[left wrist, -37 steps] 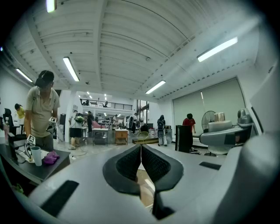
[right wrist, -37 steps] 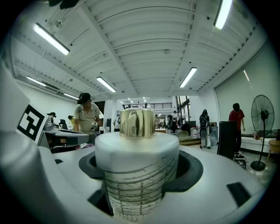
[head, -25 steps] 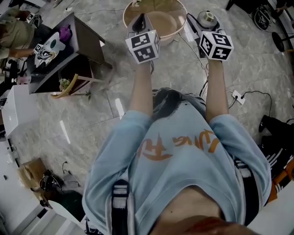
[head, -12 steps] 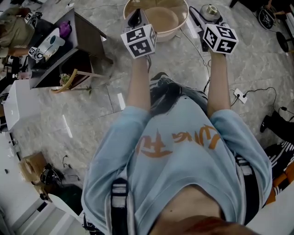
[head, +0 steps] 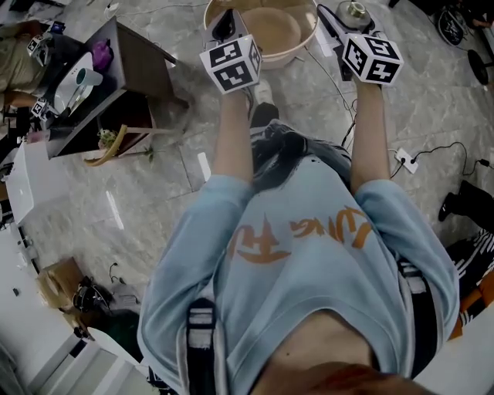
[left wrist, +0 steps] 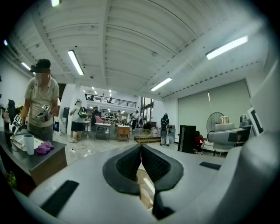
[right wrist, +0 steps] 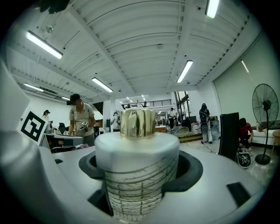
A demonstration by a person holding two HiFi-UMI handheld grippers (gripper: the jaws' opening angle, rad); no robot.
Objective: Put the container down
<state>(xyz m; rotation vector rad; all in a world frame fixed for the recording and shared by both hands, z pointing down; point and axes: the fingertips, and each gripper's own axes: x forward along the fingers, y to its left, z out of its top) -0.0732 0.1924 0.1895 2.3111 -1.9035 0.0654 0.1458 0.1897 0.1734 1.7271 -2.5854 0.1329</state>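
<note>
The container (right wrist: 137,153) has a white body, a lined clear lower part and a gold cap. It stands upright between the pads of my right gripper (right wrist: 139,171), which is shut on it. From the head view the container (head: 355,11) shows at the top right, in front of the right gripper (head: 351,21), held at chest height over the floor. My left gripper (left wrist: 141,161) is shut, its pads meeting with nothing between them. In the head view the left gripper (head: 225,25) points forward over the near rim of a beige basin (head: 305,42) on the floor.
A dark desk (head: 143,65) with a cup and a purple thing stands at the left, and a person (head: 19,50) is beside it. A power strip with cables (head: 402,160) lies on the floor at the right. A standing fan (right wrist: 265,114) is at the far right.
Both grippers have moved a little forward, toward the basin, with the container still held. A shoe now shows below the left arm.
</note>
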